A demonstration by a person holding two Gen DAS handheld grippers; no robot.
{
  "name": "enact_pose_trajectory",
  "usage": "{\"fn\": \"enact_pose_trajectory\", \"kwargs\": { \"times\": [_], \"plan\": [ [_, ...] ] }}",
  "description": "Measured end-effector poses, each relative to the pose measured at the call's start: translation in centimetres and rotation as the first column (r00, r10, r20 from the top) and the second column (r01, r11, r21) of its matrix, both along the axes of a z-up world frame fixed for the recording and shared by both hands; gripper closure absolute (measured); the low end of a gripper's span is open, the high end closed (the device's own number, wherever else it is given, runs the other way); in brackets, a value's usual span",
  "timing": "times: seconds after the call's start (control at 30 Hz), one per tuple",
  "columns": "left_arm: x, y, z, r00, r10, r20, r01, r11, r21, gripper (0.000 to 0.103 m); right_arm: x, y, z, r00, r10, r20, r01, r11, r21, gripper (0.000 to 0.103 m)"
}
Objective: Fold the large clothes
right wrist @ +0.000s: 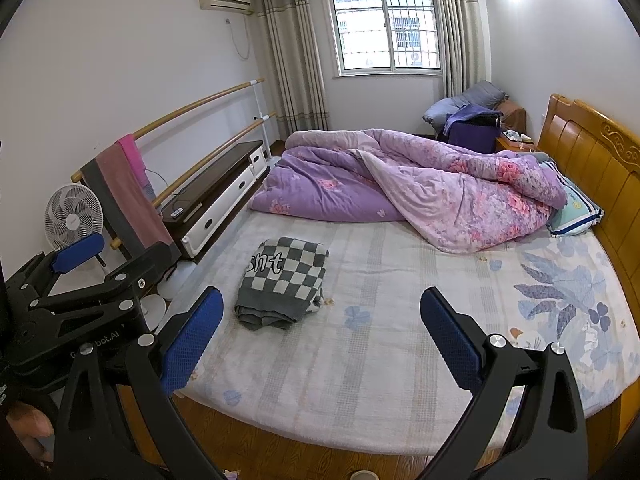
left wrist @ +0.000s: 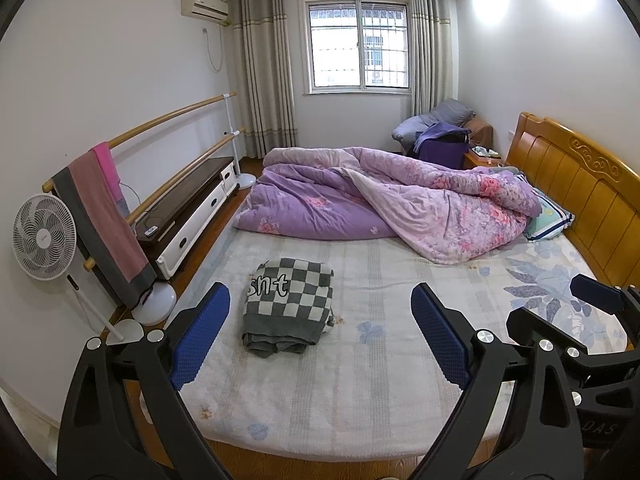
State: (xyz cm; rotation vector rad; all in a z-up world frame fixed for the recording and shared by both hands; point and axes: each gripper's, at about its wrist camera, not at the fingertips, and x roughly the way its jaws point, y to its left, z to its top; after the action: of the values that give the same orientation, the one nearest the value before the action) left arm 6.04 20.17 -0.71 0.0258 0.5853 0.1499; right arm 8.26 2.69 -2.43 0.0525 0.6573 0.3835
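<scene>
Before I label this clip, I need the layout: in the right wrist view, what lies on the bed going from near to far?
Bare pale floral bedsheet → folded grey-and-white checkered knit garment → rumpled purple floral quilt. Both tongs are open and hold nothing.

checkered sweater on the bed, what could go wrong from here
1. The checkered sweater already lies folded; both the left gripper and the right gripper are open and off it, so a one-sided pinch would likely undo the layers.
2. It sits toward the bed's edge on the fan side, so a push that way could slide it toward the floor.
3. The purple quilt is bunched behind it, so a forward push could tangle the two.
</scene>
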Motion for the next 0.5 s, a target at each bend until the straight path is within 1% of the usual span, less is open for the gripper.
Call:
{"fn": "enact_pose_trajectory", "kwargs": {
  "times": [0.2, 0.5],
  "plan": [
    [0.69, 0.07, 0.1, 1.0, 0.008, 0.017, -0.008, 1.0, 0.0, 0.01, 0.08, 0.04, 0.0, 1.0, 0.001, -0.005, -0.001, 1.0, 0.004, 0.008],
    [0.93, 0.11, -0.01, 0.999, 0.008, 0.047, -0.009, 1.0, 0.022, 0.01, 0.18, 0.2, -0.02, 1.0, -0.002, -0.008, 0.002, 1.0, 0.005, 0.008]
  ]
}}
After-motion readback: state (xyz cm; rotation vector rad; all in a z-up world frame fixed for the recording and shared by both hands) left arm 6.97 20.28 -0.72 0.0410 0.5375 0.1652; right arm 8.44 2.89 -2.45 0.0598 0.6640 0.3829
